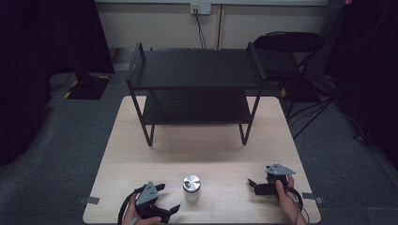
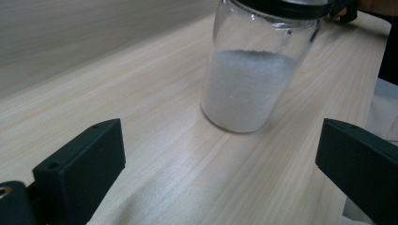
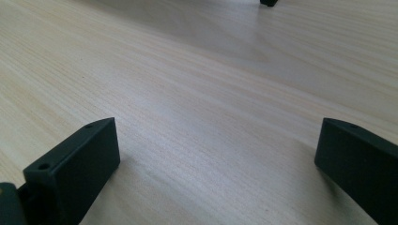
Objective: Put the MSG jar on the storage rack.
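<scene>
A glass jar [image 1: 191, 188] with a silver lid stands upright near the table's front edge, between the two grippers. In the left gripper view the jar [image 2: 244, 84] is about half full of white powder and stands just ahead of the jaws. My left gripper [image 1: 169, 197] lies to the jar's left, held by a hand and open, its jaws pointing toward the jar without touching it. My left gripper [image 2: 216, 154] has nothing between its jaws. To the jar's right, my right gripper [image 1: 253, 186] is open and points left, and my right gripper [image 3: 216, 154] holds nothing over bare wood.
A black two-tier metal shelf [image 1: 197, 70] stands on the far half of the light wooden table [image 1: 211, 154]; one of its feet [image 3: 268, 2] shows far ahead of the right jaws. A black chair [image 1: 291, 51] stands behind the table at the right.
</scene>
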{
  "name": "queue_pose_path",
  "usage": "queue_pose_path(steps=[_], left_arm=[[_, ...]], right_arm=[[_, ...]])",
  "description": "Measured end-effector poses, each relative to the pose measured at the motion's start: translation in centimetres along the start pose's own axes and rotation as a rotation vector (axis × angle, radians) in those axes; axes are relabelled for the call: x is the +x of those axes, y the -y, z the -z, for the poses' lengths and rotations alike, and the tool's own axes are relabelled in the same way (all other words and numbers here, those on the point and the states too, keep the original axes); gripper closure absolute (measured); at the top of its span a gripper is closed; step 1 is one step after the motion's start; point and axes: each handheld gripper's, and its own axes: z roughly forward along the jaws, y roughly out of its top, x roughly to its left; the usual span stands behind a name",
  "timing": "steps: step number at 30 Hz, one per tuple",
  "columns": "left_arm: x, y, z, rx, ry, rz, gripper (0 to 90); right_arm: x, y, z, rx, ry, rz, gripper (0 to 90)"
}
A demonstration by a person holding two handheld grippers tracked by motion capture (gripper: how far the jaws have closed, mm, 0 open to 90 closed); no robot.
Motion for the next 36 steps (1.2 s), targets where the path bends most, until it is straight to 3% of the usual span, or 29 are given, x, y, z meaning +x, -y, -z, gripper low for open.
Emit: queue_pose_path(steps=[21, 36], left_arm=[[-0.4, -0.8, -1.8, -0.031, 0.008, 0.006, 1.1], [-0.5, -2.3, -5.0, 0.003, 0.062, -0.052, 1.7]], right_arm=[[0.0, -0.1, 0.0, 0.003, 0.000, 0.000, 0.0], [0.0, -0.1, 0.0, 0.003, 0.000, 0.000, 0.0]])
